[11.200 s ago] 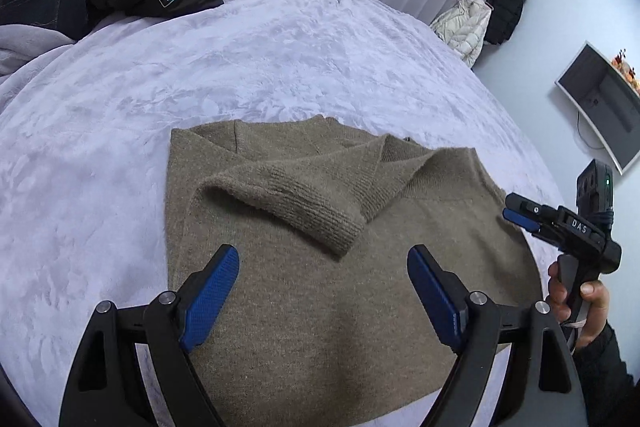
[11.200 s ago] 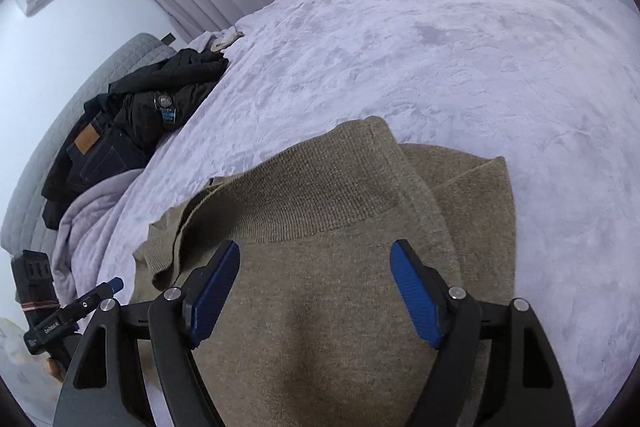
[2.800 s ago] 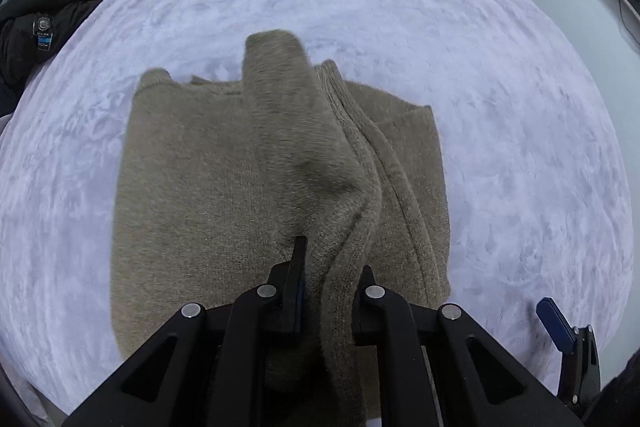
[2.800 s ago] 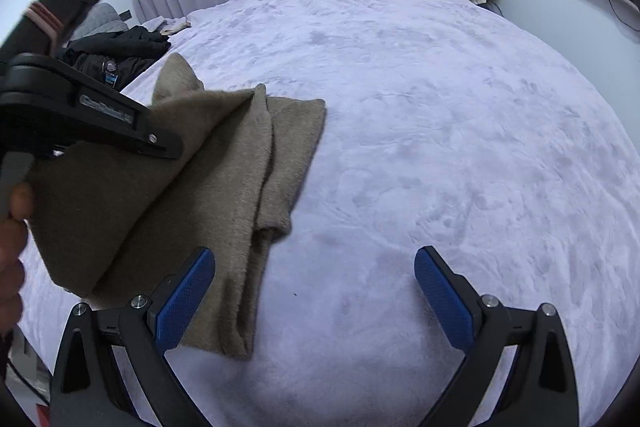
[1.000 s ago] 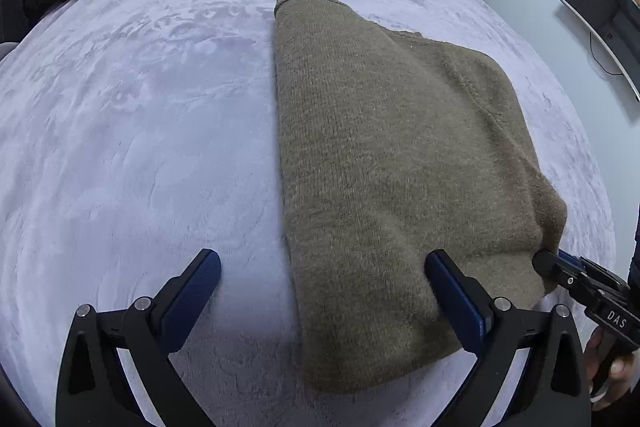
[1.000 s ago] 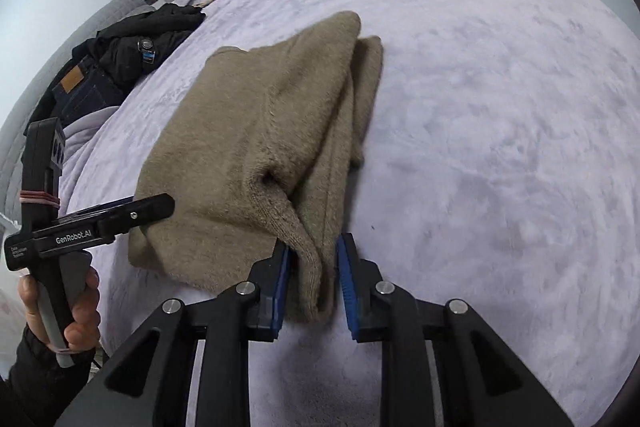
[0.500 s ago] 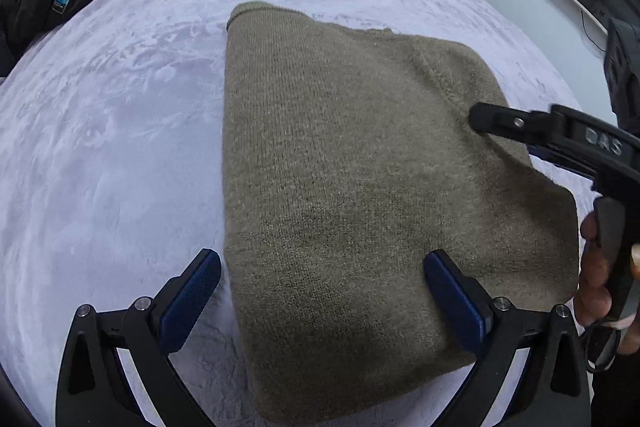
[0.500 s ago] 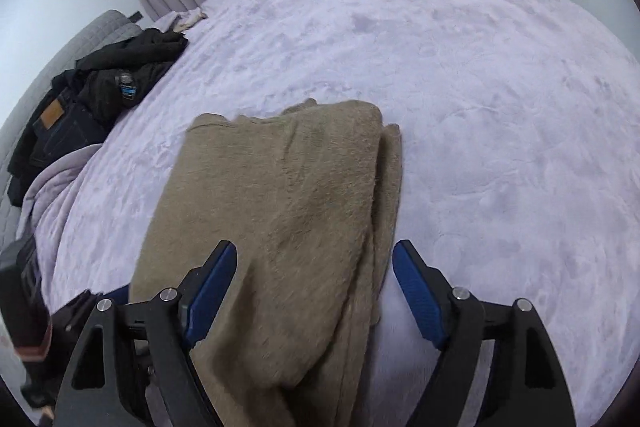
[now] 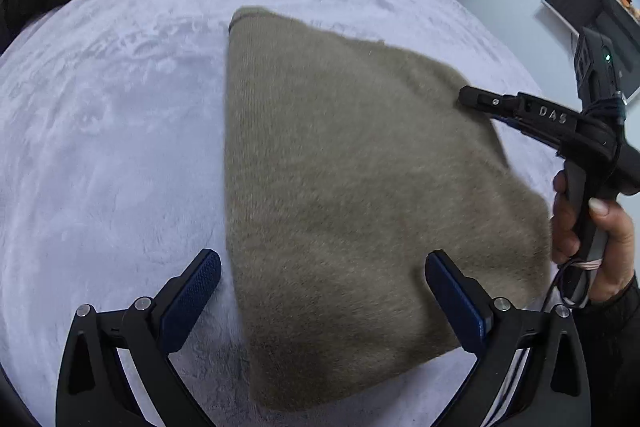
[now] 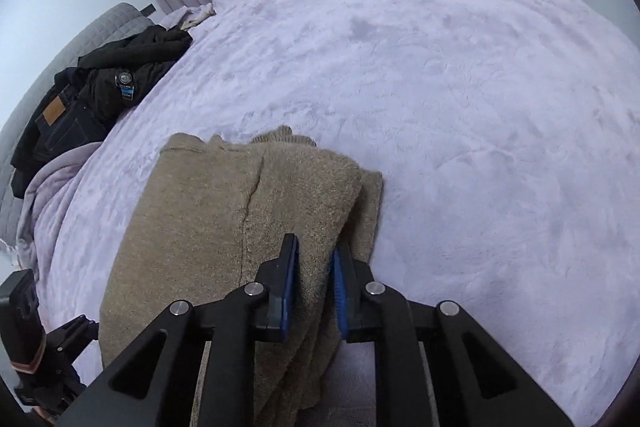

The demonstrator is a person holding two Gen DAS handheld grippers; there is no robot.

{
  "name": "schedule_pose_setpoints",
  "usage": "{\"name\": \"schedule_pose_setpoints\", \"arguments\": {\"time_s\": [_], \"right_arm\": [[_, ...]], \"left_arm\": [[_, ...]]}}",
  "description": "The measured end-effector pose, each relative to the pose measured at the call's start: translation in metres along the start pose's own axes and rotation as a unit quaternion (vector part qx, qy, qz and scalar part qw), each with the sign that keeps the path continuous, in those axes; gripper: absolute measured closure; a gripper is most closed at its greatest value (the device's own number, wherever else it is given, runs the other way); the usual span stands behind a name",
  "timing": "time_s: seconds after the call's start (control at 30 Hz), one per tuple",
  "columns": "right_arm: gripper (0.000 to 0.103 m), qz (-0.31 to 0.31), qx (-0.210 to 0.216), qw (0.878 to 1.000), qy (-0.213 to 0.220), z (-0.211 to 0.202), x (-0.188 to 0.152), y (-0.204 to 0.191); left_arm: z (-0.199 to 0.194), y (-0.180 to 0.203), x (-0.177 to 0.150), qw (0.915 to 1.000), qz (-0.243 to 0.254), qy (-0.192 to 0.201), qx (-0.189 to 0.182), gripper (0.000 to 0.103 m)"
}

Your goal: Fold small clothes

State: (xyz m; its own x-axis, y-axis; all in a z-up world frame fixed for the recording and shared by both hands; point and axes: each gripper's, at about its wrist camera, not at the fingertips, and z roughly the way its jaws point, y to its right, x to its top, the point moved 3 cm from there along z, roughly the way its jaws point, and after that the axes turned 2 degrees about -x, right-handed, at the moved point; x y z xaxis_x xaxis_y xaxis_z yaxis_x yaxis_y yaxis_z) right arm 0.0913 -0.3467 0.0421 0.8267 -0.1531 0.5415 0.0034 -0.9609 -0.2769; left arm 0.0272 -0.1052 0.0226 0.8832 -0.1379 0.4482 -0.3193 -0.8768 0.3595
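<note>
Closest in, I'm pinching my right gripper (image 10: pixel 312 281) on the stacked right edge of the sweater (image 10: pixel 224 223), jaws drawn in tight on the knit. My left gripper (image 9: pixel 322 293) is hovering spread wide over the near end of it, gripping nothing. The sweater is lying as a compact layered bundle on the lilac bedspread (image 10: pixel 460 99), so I'm judging the folds mostly made; squaring that edge, or perhaps one last fold, is what's left. Far off, a dark clothes pile (image 10: pixel 104 87) is waiting at the bed's edge.
</note>
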Motion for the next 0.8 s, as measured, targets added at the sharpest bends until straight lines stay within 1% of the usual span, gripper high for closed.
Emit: {"name": "schedule_pose_setpoints", "arguments": {"time_s": [0.03, 0.07, 0.1, 0.13, 0.17, 0.2, 0.23, 0.27, 0.3, 0.33, 0.37, 0.4, 0.43, 0.47, 0.5, 0.53, 0.57, 0.63, 0.67, 0.7, 0.73, 0.77, 0.8], "right_arm": [[0.068, -0.008, -0.007, 1.0, 0.017, -0.008, 0.004, -0.004], [0.052, -0.013, -0.007, 1.0, 0.028, -0.012, 0.008, -0.008], [0.045, -0.018, -0.009, 0.999, 0.033, -0.012, 0.013, -0.012], [0.045, -0.024, -0.02, 0.999, 0.027, -0.006, 0.018, -0.015], [0.045, -0.028, -0.03, 0.999, 0.012, 0.002, 0.022, -0.016], [0.055, -0.028, -0.035, 0.999, -0.009, 0.015, 0.025, -0.016], [0.069, -0.025, -0.031, 0.999, -0.027, 0.026, 0.028, -0.015], [0.089, -0.021, -0.022, 0.999, -0.043, 0.033, 0.029, -0.014], [0.092, -0.015, -0.02, 0.999, -0.046, 0.037, 0.032, -0.013], [0.093, -0.013, -0.017, 0.999, -0.034, 0.034, 0.036, -0.013], [0.093, -0.016, -0.012, 1.0, -0.014, 0.029, 0.042, -0.012], [0.093, -0.018, -0.023, 1.0, 0.002, 0.027, 0.045, -0.009], [0.093, -0.022, -0.056, 0.998, 0.006, 0.03, 0.047, -0.003], [0.093, -0.024, -0.1, 0.995, -0.008, 0.038, 0.048, 0.005], [0.093, -0.023, -0.136, 0.99, -0.03, 0.045, 0.046, 0.015], [0.093, -0.016, -0.133, 0.99, -0.045, 0.047, 0.044, 0.021], [0.093, -0.007, -0.109, 0.993, -0.043, 0.04, 0.042, 0.022], [0.092, -0.015, -0.072, 0.997, -0.016, 0.013, 0.038, 0.013], [0.088, -0.027, -0.059, 0.998, 0.002, -0.002, 0.035, 0.005], [0.074, -0.047, -0.032, 0.998, 0.018, -0.02, 0.028, -0.008], [0.064, -0.068, -0.013, 0.997, 0.03, -0.033, 0.023, -0.018], [0.047, -0.087, -0.009, 0.995, 0.043, -0.043, 0.016, -0.029], [0.044, -0.113, -0.01, 0.992, 0.053, -0.051, 0.008, -0.039]], "left_arm": [[-0.008, 0.006, 0.009, 0.9998, 0.001, 0.011, -0.014, 0.001], [-0.011, 0.011, 0.016, 0.9996, 0.002, 0.017, -0.023, 0.001], [-0.013, 0.018, 0.024, 0.9993, 0.006, 0.021, -0.031, 0.001], [-0.012, 0.026, 0.032, 0.999, 0.013, 0.023, -0.037, 0.001], [-0.009, 0.034, 0.04, 0.9987, 0.022, 0.023, -0.039, 0.001], [-0.004, 0.041, 0.047, 0.9986, 0.029, 0.024, -0.037, 0.001], [0.003, 0.046, 0.053, 0.9987, 0.031, 0.026, -0.031, 0.001], [0.007, 0.047, 0.057, 0.9988, 0.032, 0.024, -0.029, 0.001], [0.015, 0.049, 0.06, 0.9988, 0.032, 0.02, -0.031, 0.001], [0.024, 0.047, 0.06, 0.9989, 0.035, 0.016, -0.027, 0.001], [0.034, 0.047, 0.061, 0.9992, 0.037, 0.009, -0.015, 0.001], [0.044, 0.046, 0.06, 0.9992, 0.039, 0.001, -0.005, 0.001], [0.051, 0.049, 0.058, 0.9989, 0.046, -0.002, 0.009, 0.001], [0.054, 0.053, 0.057, 0.9982, 0.057, 0.0, 0.022, 0.001], [0.051, 0.057, 0.056, 0.9972, 0.068, 0.001, 0.031, 0.001], [0.046, 0.06, 0.056, 0.9965, 0.076, 0.005, 0.034, 0.001], [0.038, 0.062, 0.057, 0.9965, 0.078, 0.013, 0.029, 0.001], [0.017, 0.06, 0.059, 0.9962, 0.077, 0.036, 0.017, 0.001], [0.008, 0.056, 0.06, 0.996, 0.076, 0.046, 0.01, 0.001], [0.001, 0.053, 0.06, 0.996, 0.072, 0.051, 0.008, 0.001], [-0.003, 0.049, 0.059, 0.9958, 0.072, 0.056, 0.008, 0.001], [-0.006, 0.045, 0.057, 0.9953, 0.078, 0.056, 0.011, 0.001], [-0.006, 0.043, 0.053, 0.9945, 0.087, 0.054, 0.019, 0.001]]}}
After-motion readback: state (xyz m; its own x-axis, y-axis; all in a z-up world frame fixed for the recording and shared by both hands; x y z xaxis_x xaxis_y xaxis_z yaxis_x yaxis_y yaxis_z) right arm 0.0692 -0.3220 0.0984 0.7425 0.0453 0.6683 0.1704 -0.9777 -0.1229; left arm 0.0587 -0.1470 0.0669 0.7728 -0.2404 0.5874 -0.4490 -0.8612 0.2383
